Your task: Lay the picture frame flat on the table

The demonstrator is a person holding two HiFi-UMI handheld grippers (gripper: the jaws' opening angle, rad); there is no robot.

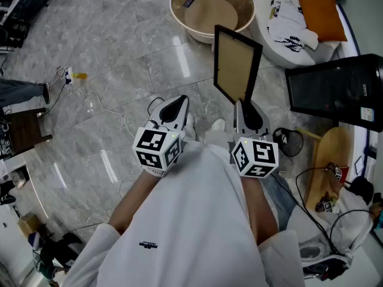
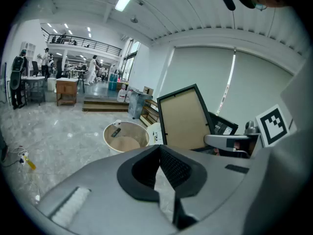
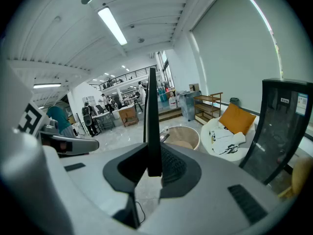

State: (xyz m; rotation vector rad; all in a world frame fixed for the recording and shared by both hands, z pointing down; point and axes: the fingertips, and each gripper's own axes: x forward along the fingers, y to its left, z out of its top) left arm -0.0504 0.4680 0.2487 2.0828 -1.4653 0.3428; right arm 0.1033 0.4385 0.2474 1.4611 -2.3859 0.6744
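The picture frame [image 1: 237,63], black-edged with a brown backing board, hangs upright in the air above the grey marble floor. My right gripper [image 1: 240,105] is shut on its lower edge; in the right gripper view the frame [image 3: 152,111] stands edge-on as a thin dark bar between the pads. My left gripper [image 1: 178,103] is beside it on the left, apart from the frame, shut with nothing held. In the left gripper view the frame's back [image 2: 183,121] shows ahead to the right, beyond the closed gripper [image 2: 157,153].
A round beige tub [image 1: 209,8] stands on the floor beyond the frame. A white seat [image 1: 281,26] with an orange cushion [image 1: 321,8] is at the far right, a black cabinet [image 1: 338,91] beside it. Cables [image 1: 102,109] trail over the floor; a wooden board [image 1: 329,157] lies at right.
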